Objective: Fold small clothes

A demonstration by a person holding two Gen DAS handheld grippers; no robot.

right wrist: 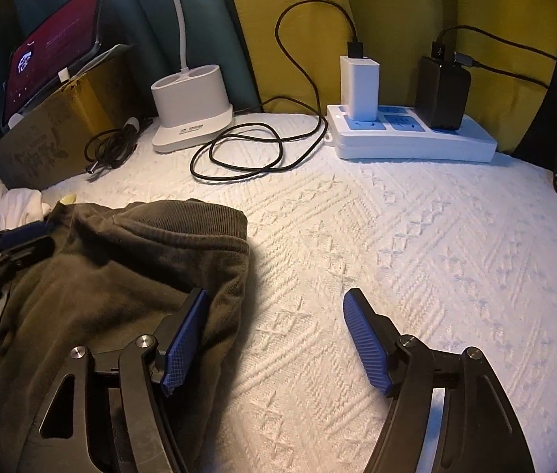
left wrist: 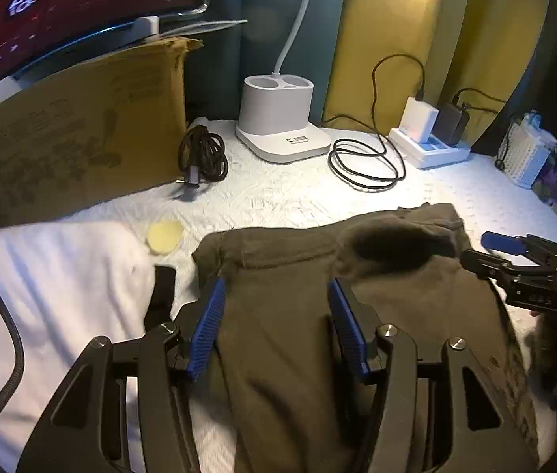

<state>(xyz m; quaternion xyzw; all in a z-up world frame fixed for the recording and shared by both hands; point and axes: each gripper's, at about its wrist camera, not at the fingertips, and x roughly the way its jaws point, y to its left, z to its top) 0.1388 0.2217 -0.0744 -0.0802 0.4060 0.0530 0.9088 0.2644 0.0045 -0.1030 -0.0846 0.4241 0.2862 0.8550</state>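
A dark olive-brown garment [left wrist: 298, 315] lies partly folded on the white textured bedspread [right wrist: 397, 236]. My left gripper [left wrist: 276, 287] is open, its blue pads straddling the near part of the garment. My right gripper [right wrist: 274, 299] is open at the garment's [right wrist: 120, 268] right edge; its left pad rests over the cloth, its right pad over bare bedspread. The right gripper also shows at the right of the left wrist view [left wrist: 515, 252]. The left gripper shows at the left edge of the right wrist view [right wrist: 6, 248].
A white cloth [left wrist: 53, 276] and a pale yellow disc [left wrist: 165, 236] lie at the left. A cardboard box [left wrist: 73, 134] with a tablet, a white lamp base [left wrist: 278, 122], coiled black cables [left wrist: 365, 165] and a power strip [right wrist: 412, 138] with chargers line the back.
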